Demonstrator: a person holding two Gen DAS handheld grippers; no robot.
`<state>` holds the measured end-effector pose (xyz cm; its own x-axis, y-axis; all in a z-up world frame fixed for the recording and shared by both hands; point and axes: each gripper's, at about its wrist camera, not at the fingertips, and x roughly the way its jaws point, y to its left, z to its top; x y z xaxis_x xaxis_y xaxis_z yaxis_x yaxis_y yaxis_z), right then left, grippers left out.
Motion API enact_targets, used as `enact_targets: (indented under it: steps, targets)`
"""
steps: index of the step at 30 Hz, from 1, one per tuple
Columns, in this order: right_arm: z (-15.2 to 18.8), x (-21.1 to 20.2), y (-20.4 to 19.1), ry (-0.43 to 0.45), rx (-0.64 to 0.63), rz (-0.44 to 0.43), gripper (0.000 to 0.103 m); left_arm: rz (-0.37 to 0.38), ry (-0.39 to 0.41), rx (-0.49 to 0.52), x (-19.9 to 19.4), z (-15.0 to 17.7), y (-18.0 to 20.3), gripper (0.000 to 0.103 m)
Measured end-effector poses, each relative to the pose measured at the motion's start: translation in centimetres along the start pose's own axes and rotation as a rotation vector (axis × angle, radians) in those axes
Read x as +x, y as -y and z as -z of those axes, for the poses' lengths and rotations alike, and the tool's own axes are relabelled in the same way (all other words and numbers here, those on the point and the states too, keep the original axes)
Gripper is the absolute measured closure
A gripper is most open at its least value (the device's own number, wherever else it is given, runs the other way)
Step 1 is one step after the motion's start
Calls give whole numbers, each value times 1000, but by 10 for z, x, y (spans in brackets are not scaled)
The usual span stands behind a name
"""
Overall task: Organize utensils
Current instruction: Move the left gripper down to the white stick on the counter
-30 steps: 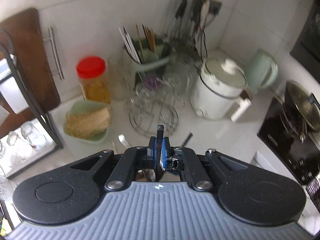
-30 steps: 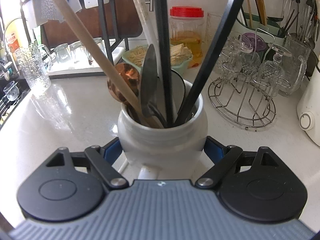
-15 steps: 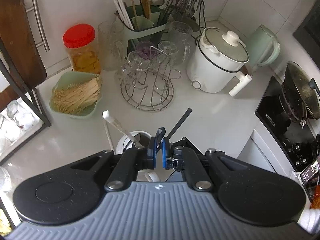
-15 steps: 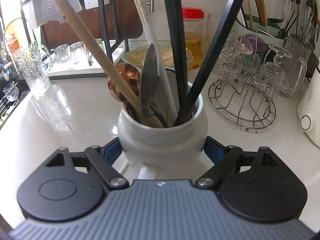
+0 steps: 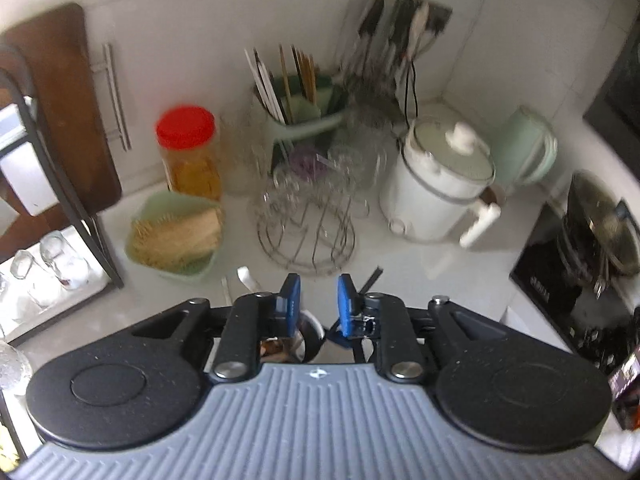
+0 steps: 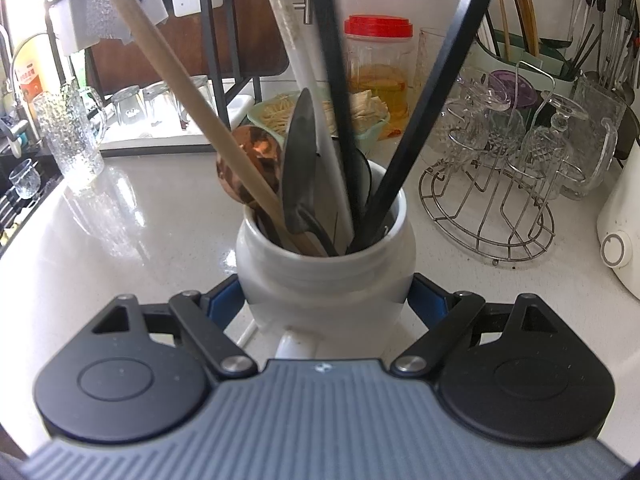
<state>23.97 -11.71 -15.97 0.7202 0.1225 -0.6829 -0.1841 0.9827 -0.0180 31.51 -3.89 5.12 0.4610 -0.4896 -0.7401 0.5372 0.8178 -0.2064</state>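
Jaws of my left gripper [image 5: 316, 294] are opening with nothing between them; my right gripper [image 6: 326, 300] clamps the white jar [image 6: 326, 276] holding the utensils [image 6: 300, 168].

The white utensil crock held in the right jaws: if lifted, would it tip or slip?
The white crock looks glazed, so probably slippery. Long utensils like the wooden spoon likely make it top-heavy. Probably ceramic: heavy, breakable.

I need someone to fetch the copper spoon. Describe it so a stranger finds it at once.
Find the white crock on the counter, clamped between the right gripper's fingers. Among its utensils, look at the left side of the mouth. The spoon is the only shiny copper bowl, sitting behind a slanted wooden handle.
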Motion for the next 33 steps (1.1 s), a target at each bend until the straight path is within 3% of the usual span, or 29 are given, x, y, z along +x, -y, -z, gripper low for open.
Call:
enact_targets:
  steps: [6,15,24,33]
  targets:
    - [1,-1,0,5,3,-8,13,-75,134,-34,-34,6,-8,73]
    - [0,-3,4,4,0,-30,13,-220,242,-169,-60,30,-52,73]
    - [2,-8,16,-3,-17,-53,14,-288,206,-322,-32,74,-92,73]
    - [9,-19,35,-17,-42,-73,14,-224,117,-435,40,109,-110,73]
